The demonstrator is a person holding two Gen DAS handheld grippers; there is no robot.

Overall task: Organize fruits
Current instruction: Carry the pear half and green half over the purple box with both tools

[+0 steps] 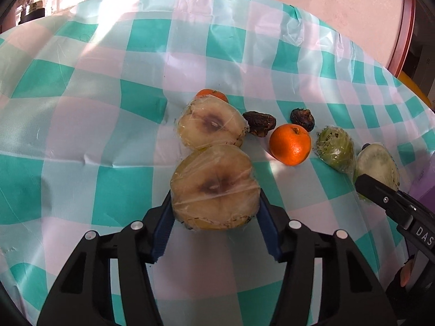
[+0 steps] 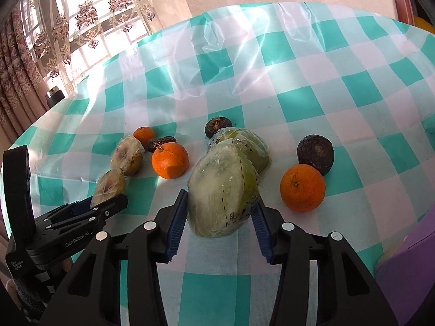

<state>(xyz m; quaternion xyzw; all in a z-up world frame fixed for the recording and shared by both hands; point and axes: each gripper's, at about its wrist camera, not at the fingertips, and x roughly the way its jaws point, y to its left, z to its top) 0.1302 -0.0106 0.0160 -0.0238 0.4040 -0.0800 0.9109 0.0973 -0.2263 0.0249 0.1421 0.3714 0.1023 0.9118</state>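
Note:
My left gripper [image 1: 216, 212] is shut on a plastic-wrapped yellow fruit half [image 1: 214, 187], cut face up, just in front of a second wrapped yellow half [image 1: 210, 125]. My right gripper [image 2: 220, 209] is shut on a wrapped green fruit half [image 2: 223, 193], which stands right in front of another wrapped green half [image 2: 250, 146]. Oranges [image 1: 290, 144] [image 2: 302, 188] [image 2: 143, 133] and dark wrinkled fruits [image 1: 259, 123] [image 2: 315, 153] [image 2: 217, 125] lie around them on the checked tablecloth [image 1: 108, 108]. The left gripper also shows at the left of the right wrist view [image 2: 108, 203].
A purple box [image 2: 407, 266] sits at the table's near right. A curtained window [image 2: 68, 27] is beyond the far left edge. A dark jar [image 2: 54, 96] stands by the window. The cloth's far half is bare.

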